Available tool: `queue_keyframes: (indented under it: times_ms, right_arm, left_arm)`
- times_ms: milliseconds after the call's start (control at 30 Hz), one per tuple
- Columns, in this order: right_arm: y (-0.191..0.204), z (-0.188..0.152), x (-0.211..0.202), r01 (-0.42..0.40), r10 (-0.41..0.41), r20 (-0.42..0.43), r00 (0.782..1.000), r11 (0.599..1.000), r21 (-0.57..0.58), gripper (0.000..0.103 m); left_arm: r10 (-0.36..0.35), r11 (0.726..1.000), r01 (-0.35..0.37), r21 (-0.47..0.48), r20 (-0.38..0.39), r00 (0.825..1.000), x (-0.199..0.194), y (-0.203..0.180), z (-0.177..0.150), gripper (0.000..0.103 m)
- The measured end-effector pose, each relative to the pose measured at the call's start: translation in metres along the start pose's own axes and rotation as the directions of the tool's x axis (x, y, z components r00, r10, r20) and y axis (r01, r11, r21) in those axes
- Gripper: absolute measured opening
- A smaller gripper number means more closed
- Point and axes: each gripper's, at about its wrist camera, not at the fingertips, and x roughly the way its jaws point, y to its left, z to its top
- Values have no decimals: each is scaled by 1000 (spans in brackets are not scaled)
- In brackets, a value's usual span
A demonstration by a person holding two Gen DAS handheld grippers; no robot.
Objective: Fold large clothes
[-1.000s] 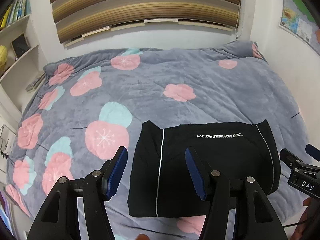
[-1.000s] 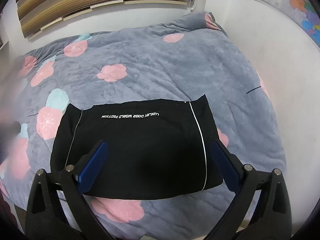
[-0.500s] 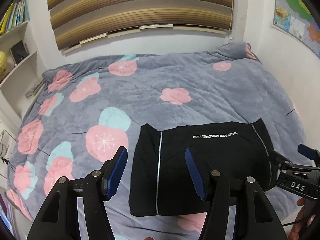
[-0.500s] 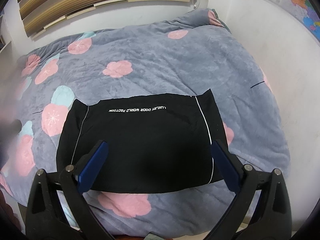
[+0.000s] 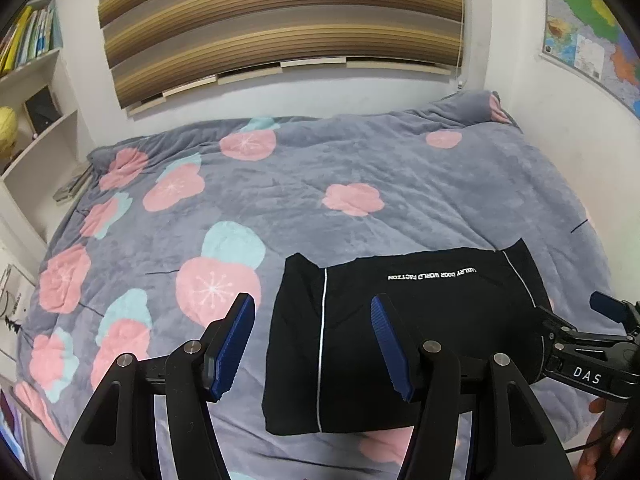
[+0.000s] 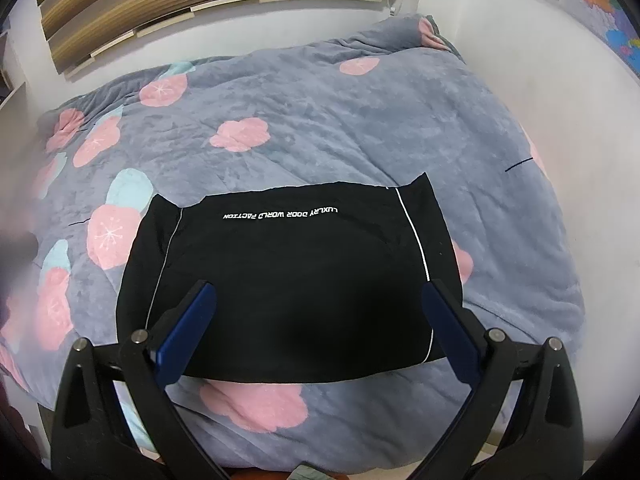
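- Both grippers have drawn back and up from the bed over the last second — the black garment [image 6: 288,280] now sits smaller and farther off in each wrist view, while its own shape has not altered.
- Left gripper [image 5: 312,344] hangs with its jaws spread wide and nothing between them; its blue pads frame the garment's left edge from above, apart from the cloth.
- Right gripper [image 6: 316,328] is likewise wide open and empty, hovering over the near hem; from the left wrist view it [image 5: 576,344] shows at the right edge, off the garment's side.
- Garment lies flat as a compact rectangle on the near part of the grey floral blanket [image 6: 360,128], white piping down each side, printed lettering along its far edge.
- Read together — release, retreat, a tidy rectangle left alone — the fold looks finished, or nearly so; whether one more halving is intended cannot be judged.
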Motion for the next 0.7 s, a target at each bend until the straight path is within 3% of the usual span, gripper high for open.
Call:
queue_keyframes:
  times_ms: [400, 600, 700]
  right_arm:
    - [13, 9, 10, -33, 34, 3, 999, 999, -28, 101]
    - [19, 12, 18, -30, 30, -10, 1000, 998, -47, 101]
    - [17, 15, 22, -29, 28, -15, 999, 998, -49, 101]
  left_arm:
    - [65, 998, -65, -9, 42, 997, 1, 11, 1, 63]
    - [107, 992, -98, -75, 126, 986, -2, 24, 6, 62]
    - [86, 993, -78, -87, 89, 992, 8, 29, 9, 63]
